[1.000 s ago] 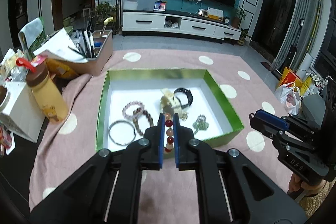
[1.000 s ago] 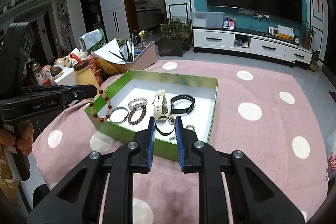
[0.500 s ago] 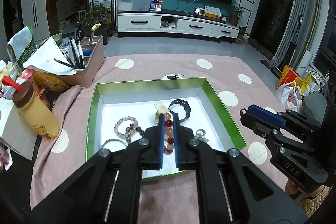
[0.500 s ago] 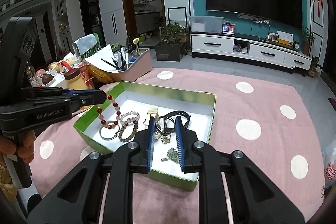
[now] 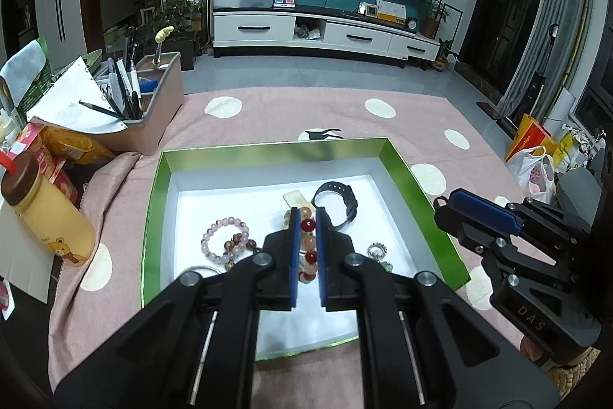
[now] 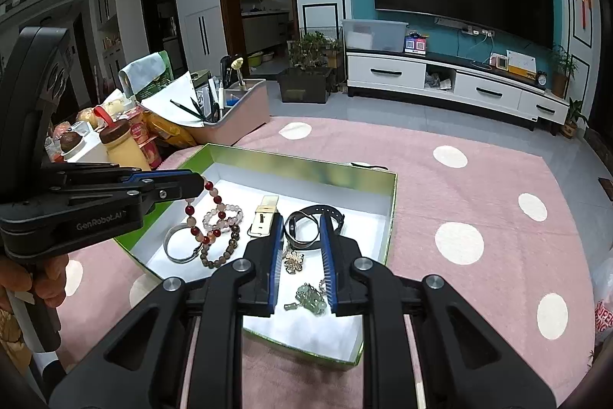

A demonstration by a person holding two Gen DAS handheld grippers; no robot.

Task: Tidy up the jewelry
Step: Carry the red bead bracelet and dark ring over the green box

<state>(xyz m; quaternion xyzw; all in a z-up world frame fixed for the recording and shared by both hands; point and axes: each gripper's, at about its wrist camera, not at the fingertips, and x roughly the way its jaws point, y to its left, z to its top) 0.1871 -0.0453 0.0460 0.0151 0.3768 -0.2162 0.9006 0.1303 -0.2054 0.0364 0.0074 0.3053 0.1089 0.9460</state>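
Over the green-rimmed box (image 5: 419, 186), the left gripper (image 5: 306, 217) pinches a red-and-peach bead bracelet (image 6: 199, 221). Right gripper (image 6: 302, 227) hovers with fingers narrowly parted, holding nothing.

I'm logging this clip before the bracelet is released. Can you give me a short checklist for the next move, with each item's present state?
1. Left gripper holds the red and peach beaded bracelet with jaws shut on it: ok.
2. Bracelet hangs over the green-rimmed white box: ok.
3. Bracelet's lower end has reached the box floor: cannot tell.
4. Landing spot free: not ok; the silver metal bangle, pale pink bead bracelet and brown bead bracelet lie under it.
5. Right gripper open, holding nothing: ok.
6. Right gripper apart from the left: ok.
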